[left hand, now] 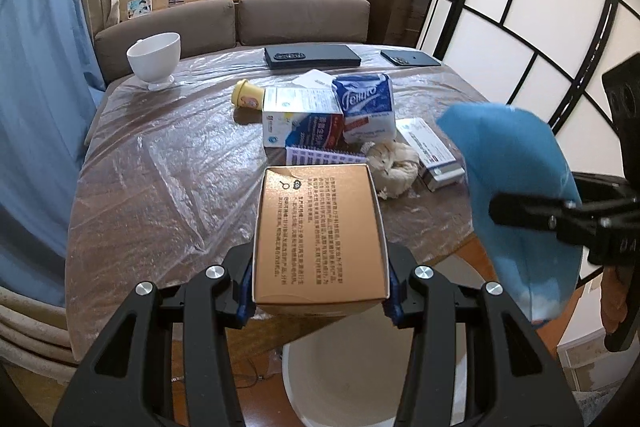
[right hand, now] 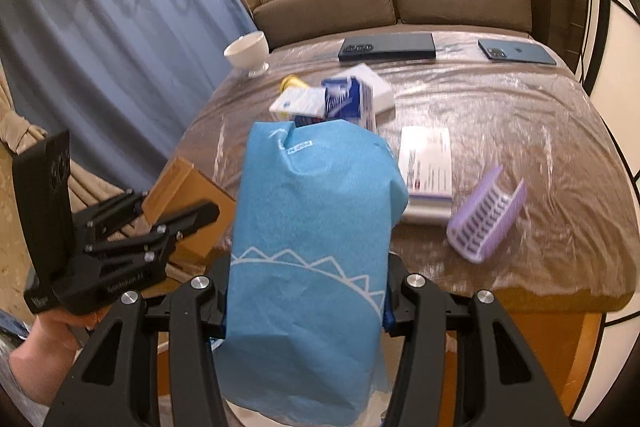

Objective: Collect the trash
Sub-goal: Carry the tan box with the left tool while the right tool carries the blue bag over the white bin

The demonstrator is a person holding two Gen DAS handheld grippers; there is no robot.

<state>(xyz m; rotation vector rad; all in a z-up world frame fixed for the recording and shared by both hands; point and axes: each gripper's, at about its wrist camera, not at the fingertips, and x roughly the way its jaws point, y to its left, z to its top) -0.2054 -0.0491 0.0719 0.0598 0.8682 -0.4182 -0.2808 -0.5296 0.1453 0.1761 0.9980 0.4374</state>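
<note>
Two grippers: both are gripping something, each carried above the near edge of the table [left hand: 168, 163].
Left gripper [left hand: 320, 291]: its jaws are pressing the sides of a tan cardboard box [left hand: 318, 227], which is jutting toward twelve o'clock.
Right gripper [right hand: 306, 301]: its jaws are clamping a crumpled blue paper bag [right hand: 316, 227], which is standing up between them.
Bin: a white bin [left hand: 360, 379] is sitting on the floor at six o'clock, below the box.
Hand: the person's hand [right hand: 44, 343] is holding the left gripper at eight o'clock from the bag.
Remaining clutter: a crumpled tissue wad [left hand: 394, 163] is lying at one o'clock of the box, beside a tissue pack [left hand: 368, 107] and a medicine box [left hand: 300, 119].
Further out: a white bowl [left hand: 154, 57] is resting at eleven o'clock; a purple comb-like clip [right hand: 486, 215] is lying at three o'clock of the bag.
</note>
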